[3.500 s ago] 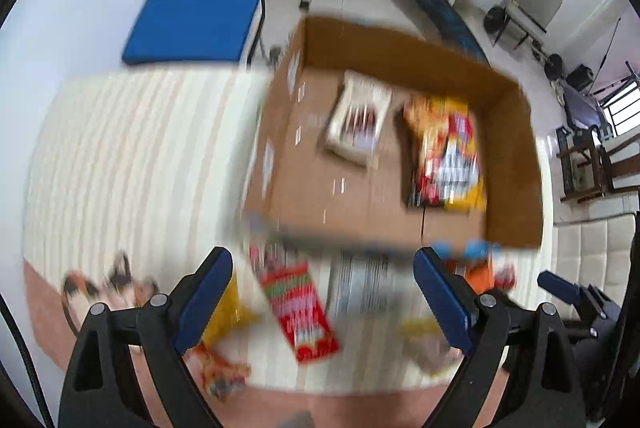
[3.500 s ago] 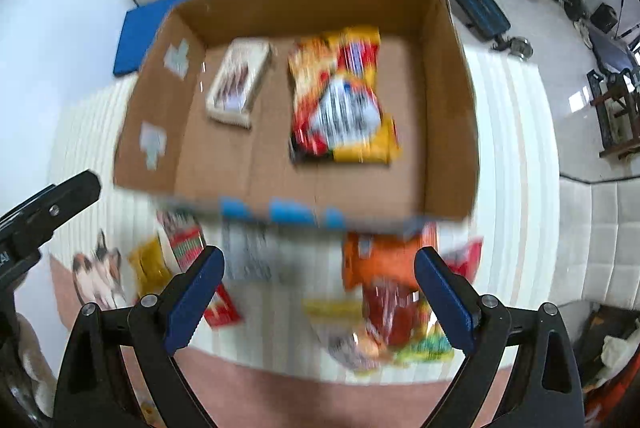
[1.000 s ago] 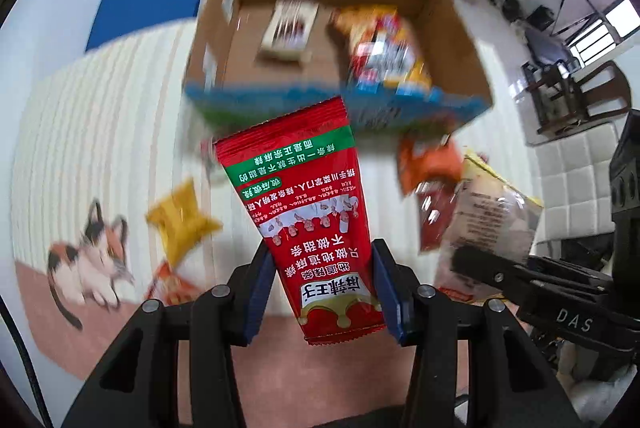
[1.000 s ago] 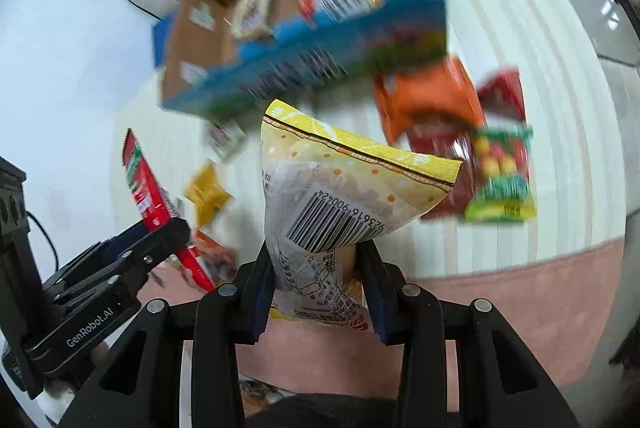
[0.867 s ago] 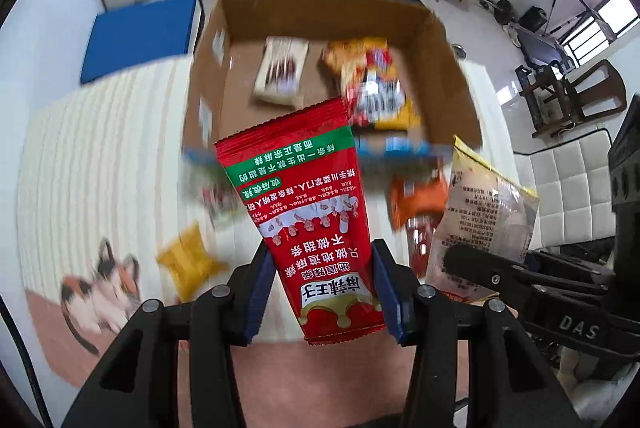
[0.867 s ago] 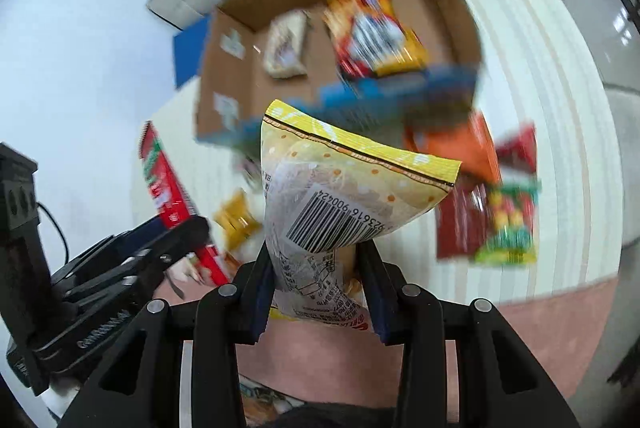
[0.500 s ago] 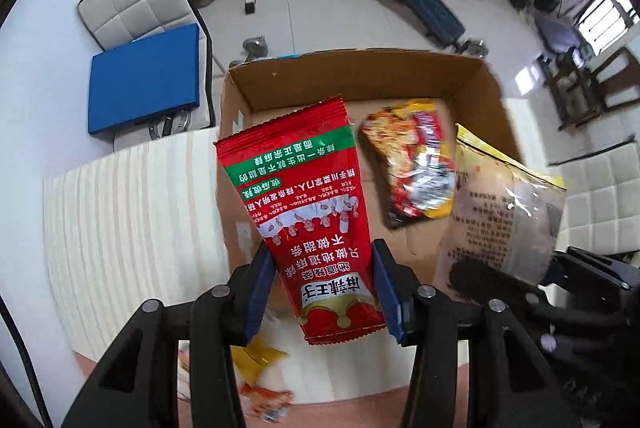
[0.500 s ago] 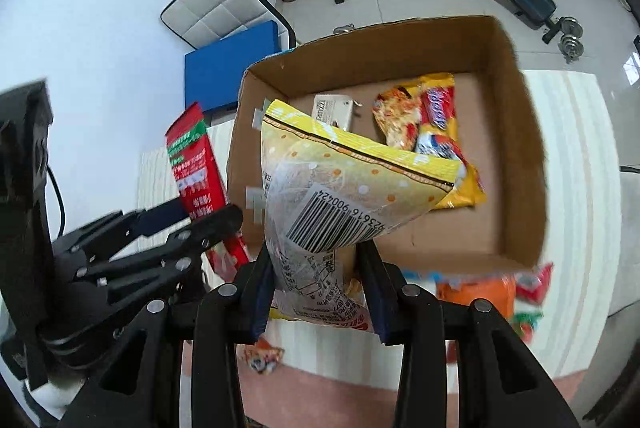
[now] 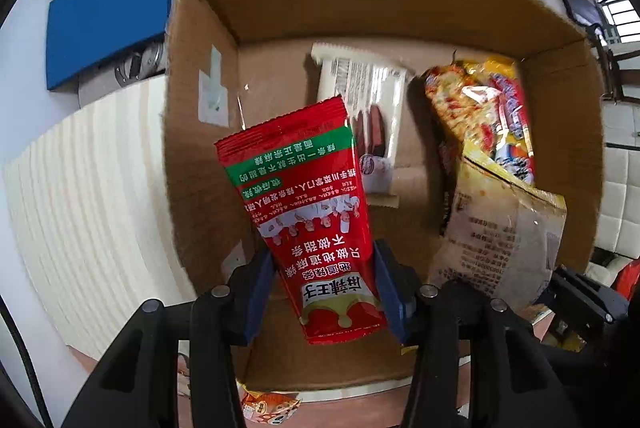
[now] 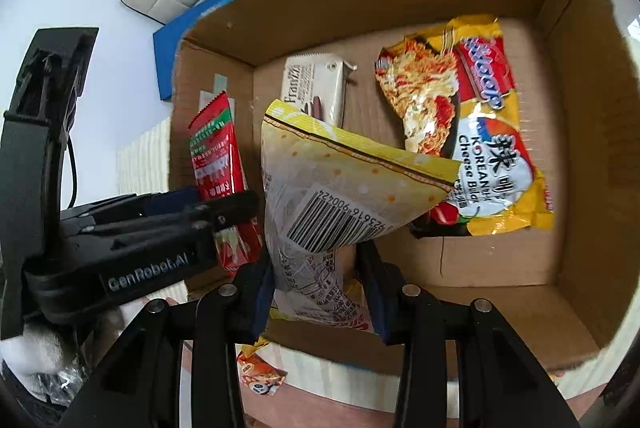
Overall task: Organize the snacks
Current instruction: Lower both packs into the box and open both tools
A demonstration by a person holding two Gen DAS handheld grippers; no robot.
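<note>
Both tools moved from above rug to over cardboard box (image 10: pixel 580 76) since a second ago. Left tool (image 9: pixel 324 292) clamps red sachet (image 9: pixel 308 212), upright above box floor. Right tool (image 10: pixel 316 288) clamps yellow pouch (image 10: pixel 344 196) just beside it. Noodle pack (image 10: pixel 460 124) and white wafer pack (image 10: pixel 316 88) lie flat inside.

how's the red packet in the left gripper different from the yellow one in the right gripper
The red packet is narrow and flat, with a green band and white print; the yellow packet is wider and crumpled, showing a barcode. The red one stands nearly straight in the left gripper; the yellow one's top flops sideways from the right gripper. Both are clamped by their lower ends, above the cardboard box.
</note>
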